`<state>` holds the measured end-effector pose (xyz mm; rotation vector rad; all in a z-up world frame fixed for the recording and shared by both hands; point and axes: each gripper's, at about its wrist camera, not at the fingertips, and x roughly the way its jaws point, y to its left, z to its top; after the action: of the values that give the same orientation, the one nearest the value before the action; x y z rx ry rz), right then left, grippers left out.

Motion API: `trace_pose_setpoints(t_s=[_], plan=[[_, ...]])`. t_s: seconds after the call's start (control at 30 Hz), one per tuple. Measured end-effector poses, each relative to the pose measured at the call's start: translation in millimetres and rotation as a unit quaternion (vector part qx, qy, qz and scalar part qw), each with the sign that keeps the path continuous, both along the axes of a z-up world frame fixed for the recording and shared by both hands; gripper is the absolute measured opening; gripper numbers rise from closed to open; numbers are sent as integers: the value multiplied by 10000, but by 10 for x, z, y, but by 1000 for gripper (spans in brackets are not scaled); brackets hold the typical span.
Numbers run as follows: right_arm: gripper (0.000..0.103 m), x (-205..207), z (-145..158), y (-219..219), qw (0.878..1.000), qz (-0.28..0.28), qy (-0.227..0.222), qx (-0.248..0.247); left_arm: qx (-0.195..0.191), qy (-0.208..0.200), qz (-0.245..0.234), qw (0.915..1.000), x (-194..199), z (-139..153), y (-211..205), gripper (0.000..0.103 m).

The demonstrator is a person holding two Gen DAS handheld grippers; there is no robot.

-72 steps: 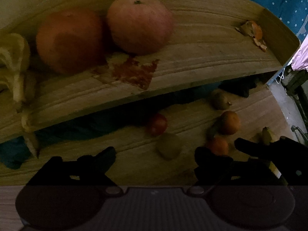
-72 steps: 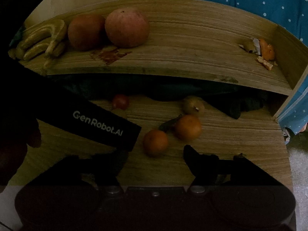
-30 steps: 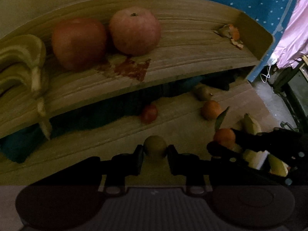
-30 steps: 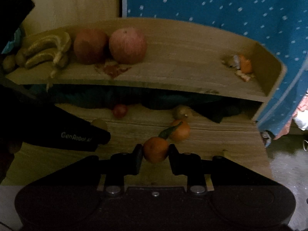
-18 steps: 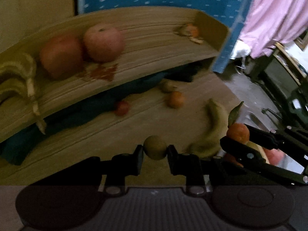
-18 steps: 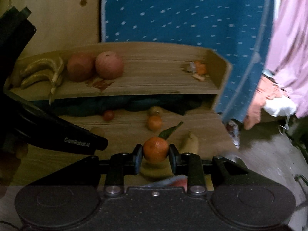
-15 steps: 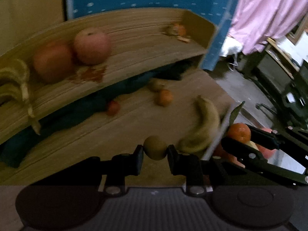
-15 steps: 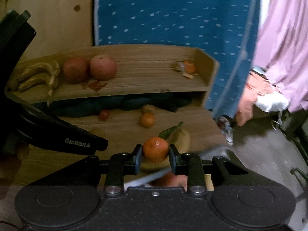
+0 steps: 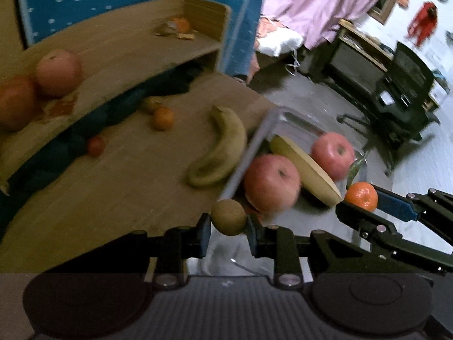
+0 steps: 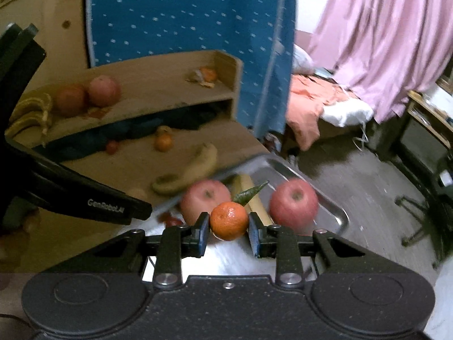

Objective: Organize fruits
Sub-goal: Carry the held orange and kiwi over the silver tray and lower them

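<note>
Orange and leaf-topped, a small round tangerine [image 10: 228, 221] sits pinched in my right gripper [image 10: 228, 231], jaws pressed on its sides, above the near end of the shiny metal tray [image 10: 338, 212]. My left gripper [image 9: 228, 226] pinches a dull brown-green round fruit [image 9: 228, 217] just over the tray's near corner. Beyond, two pink-red apples [image 10: 293, 201] and a pale banana already crowd the tray. I judge a high release could bounce either fruit off them. Farther out, a yellow-green banana [image 9: 219, 148] waits on the counter [image 9: 113, 187].
</note>
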<state>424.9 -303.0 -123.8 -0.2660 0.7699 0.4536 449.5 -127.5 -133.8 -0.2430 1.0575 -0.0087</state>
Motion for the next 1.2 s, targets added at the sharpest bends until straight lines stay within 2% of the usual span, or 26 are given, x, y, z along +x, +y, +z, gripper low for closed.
trace_pose_setpoints(t_s=[0.23, 0.47, 0.87, 1.2], plan=[[31, -146, -132, -214, 9992, -336, 196, -16, 45, 154, -394, 9991, -86, -101, -265, 30], [31, -223, -282, -338, 9980, -507, 387, 2, 223, 361, -571, 9975, -123, -229, -384, 30], [31, -196, -445, -349, 9970, -462, 619, -26, 401, 619, -649, 9952, -111, -378, -430, 30], [31, -147, -539, -302, 9966, -343, 748, -72, 416, 654, -655, 9948, -113, -410, -438, 30]])
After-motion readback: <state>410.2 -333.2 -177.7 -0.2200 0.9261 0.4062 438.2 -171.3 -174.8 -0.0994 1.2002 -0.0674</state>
